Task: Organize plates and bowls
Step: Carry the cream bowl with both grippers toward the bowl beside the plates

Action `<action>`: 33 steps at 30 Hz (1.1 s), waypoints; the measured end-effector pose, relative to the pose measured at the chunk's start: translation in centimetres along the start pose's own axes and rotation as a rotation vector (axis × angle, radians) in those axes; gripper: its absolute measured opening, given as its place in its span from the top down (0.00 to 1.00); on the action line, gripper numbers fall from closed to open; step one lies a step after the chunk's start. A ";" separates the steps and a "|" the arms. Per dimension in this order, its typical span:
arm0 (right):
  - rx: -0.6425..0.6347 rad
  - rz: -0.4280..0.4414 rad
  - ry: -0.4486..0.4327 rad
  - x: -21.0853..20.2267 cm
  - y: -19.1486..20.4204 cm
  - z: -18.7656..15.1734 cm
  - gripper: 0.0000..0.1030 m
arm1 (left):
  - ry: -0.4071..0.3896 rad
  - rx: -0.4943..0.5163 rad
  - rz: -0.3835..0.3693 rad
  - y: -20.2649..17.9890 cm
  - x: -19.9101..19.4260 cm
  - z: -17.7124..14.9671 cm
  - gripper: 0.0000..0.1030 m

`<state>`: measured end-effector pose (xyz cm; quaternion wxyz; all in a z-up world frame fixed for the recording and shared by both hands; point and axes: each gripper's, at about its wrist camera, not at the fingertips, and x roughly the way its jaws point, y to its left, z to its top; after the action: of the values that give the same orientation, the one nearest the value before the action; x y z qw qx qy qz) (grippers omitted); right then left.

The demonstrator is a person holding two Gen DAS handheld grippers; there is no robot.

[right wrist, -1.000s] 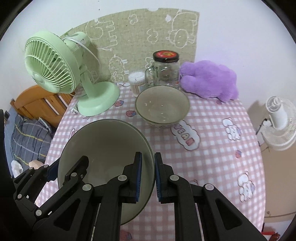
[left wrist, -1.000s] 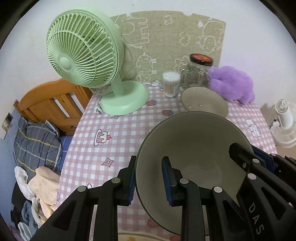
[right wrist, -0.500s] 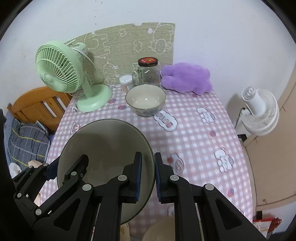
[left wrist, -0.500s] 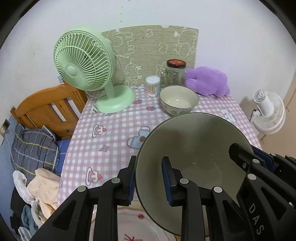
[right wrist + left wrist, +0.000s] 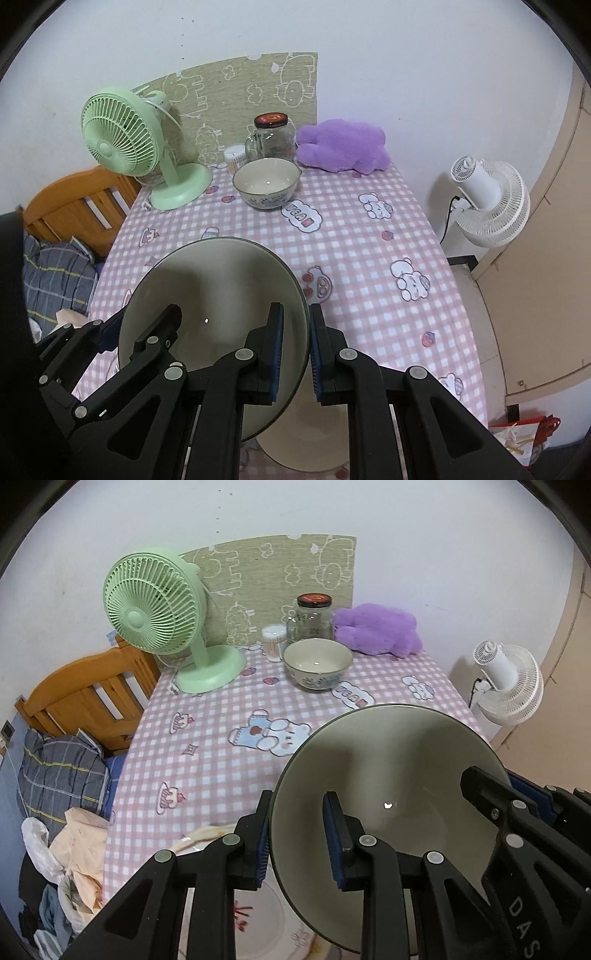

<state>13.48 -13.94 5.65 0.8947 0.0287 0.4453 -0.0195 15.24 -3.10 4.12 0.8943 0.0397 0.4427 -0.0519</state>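
Note:
Both grippers hold one large grey-green bowl [image 5: 388,775] above the near end of the table. My left gripper [image 5: 299,834] is shut on its left rim. My right gripper [image 5: 295,350] is shut on its right rim; the bowl also shows in the right wrist view [image 5: 214,295]. A smaller patterned bowl [image 5: 317,662] stands upright at the far end of the table, also in the right wrist view [image 5: 266,182]. A white plate with a red mark [image 5: 255,915] lies under my left gripper. A cream plate [image 5: 306,435] lies under the held bowl.
A green fan [image 5: 162,616] stands far left on the pink checked tablecloth [image 5: 369,258]. A glass jar [image 5: 314,620], a cotton-swab tub [image 5: 274,642] and a purple plush [image 5: 376,631] line the back. A white fan [image 5: 484,199] stands off the table's right edge.
Both grippers have pulled back and up with the large bowl, away from the small bowl. The near plates have come into view beneath.

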 end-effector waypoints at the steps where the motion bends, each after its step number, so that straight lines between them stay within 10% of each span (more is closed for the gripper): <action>1: -0.001 0.002 0.000 -0.1 -0.3 -0.2 0.84 | 0.000 -0.005 -0.007 -0.3 -0.1 -0.2 0.76; 33: -0.160 0.120 0.256 5.6 -7.0 -6.7 0.84 | 0.228 -0.210 0.125 -6.9 4.5 -8.5 0.76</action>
<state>11.09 -20.50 -3.05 0.8296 -0.0137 0.5533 0.0734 10.42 -9.23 -4.79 0.8391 -0.0208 0.5408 0.0550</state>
